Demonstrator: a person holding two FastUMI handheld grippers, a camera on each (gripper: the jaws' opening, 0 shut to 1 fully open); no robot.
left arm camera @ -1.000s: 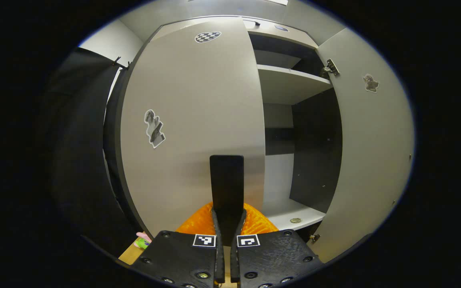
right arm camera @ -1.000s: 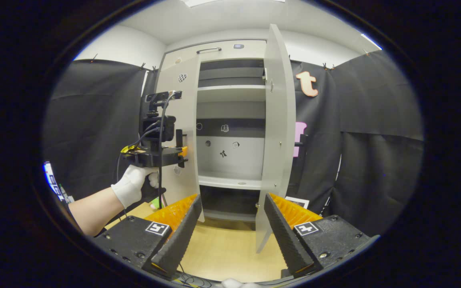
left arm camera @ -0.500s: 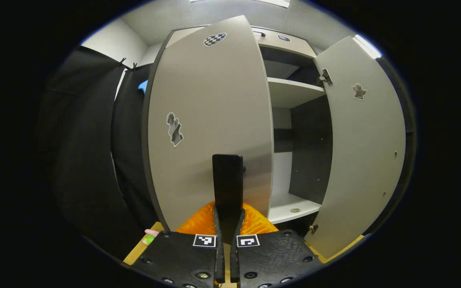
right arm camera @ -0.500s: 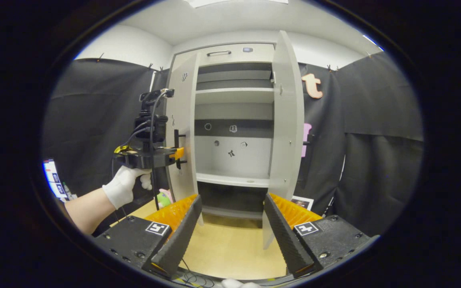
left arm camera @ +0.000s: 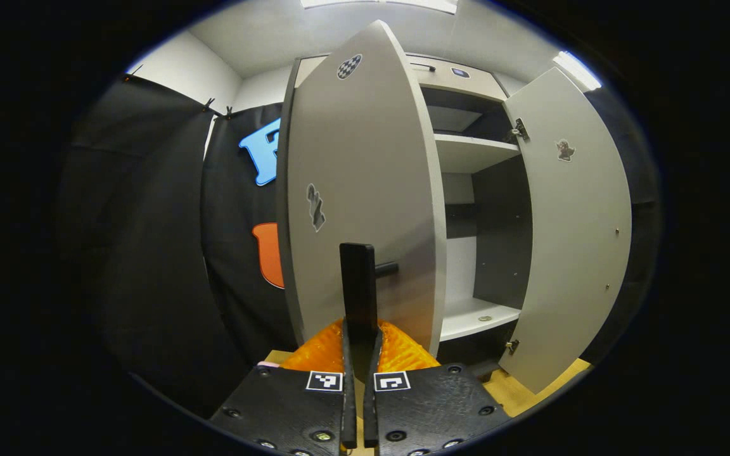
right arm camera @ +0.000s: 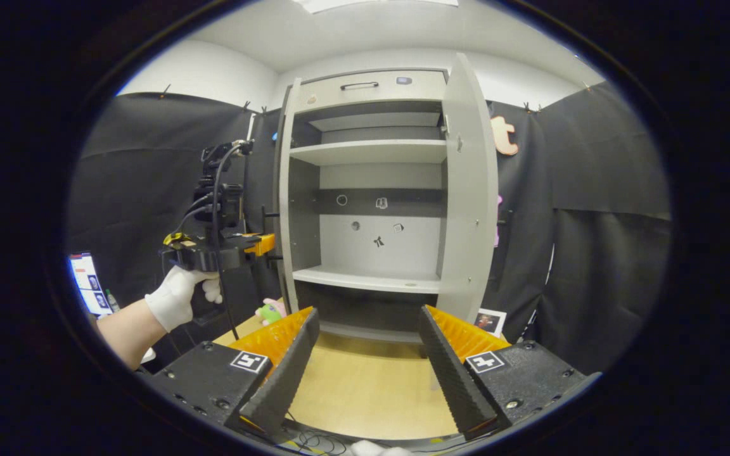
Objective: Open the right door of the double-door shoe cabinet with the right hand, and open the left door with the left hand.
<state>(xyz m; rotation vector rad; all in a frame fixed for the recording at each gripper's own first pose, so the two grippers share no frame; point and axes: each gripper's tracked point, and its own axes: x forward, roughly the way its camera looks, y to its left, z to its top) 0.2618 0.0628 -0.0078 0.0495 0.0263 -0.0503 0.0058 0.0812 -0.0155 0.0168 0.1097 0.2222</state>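
Fingers of the left gripper (left arm camera: pixel 358 354), in the left gripper view, are pressing together on the dark handle (left arm camera: pixel 358 288) of the left door (left arm camera: pixel 358 190), which is standing well out from the shoe cabinet (left arm camera: pixel 466 152). Beyond it the right door (left arm camera: pixel 571 240) is hanging wide open, baring the shelves.

Over in the right gripper view, the right gripper (right arm camera: pixel 368 361) is hovering with its fingers spread wide and holding nothing, well back from the cabinet above the wooden floor (right arm camera: pixel 365 386). A gloved hand (right arm camera: pixel 178 294) is carrying the left gripper at the left door's handle, the door showing edge-on. The right door's step looks done; the left door's swing looks nearly finished. Next, I judge, the left fingers should part and draw clear of the handle.
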